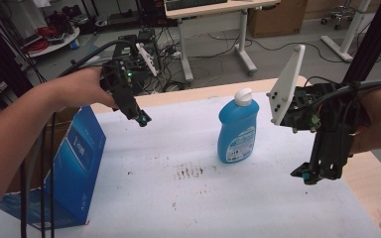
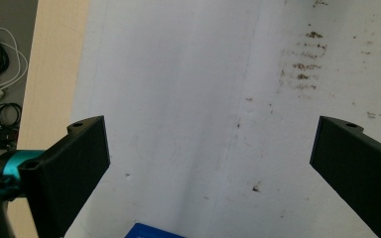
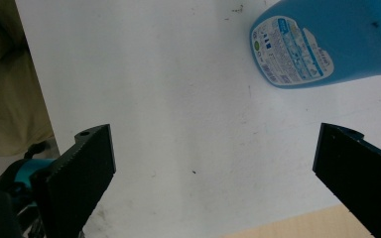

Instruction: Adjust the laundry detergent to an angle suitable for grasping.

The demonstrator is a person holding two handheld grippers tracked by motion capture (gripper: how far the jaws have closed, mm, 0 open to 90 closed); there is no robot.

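A blue bottle (image 1: 237, 129) with a white cap and a printed label stands upright near the middle of the white table cover (image 1: 188, 198). My right gripper (image 1: 313, 174) hovers to its right above the cover, jaws wide apart and empty. In the right gripper view the bottle (image 3: 327, 44) lies at the upper right, beyond the jaws. My left gripper (image 1: 140, 118) is held high at the far left, pointing down, open with nothing between its jaws. The left gripper view looks down on the bare stained cover (image 2: 203, 99).
A blue carton (image 1: 77, 163) stands on edge at the table's left side; its corner (image 2: 154, 232) peeks in below my left gripper. Brown stains (image 1: 188, 172) mark the cover's middle. The wooden table edge (image 1: 377, 188) runs along the right. Desks and cables fill the floor behind.
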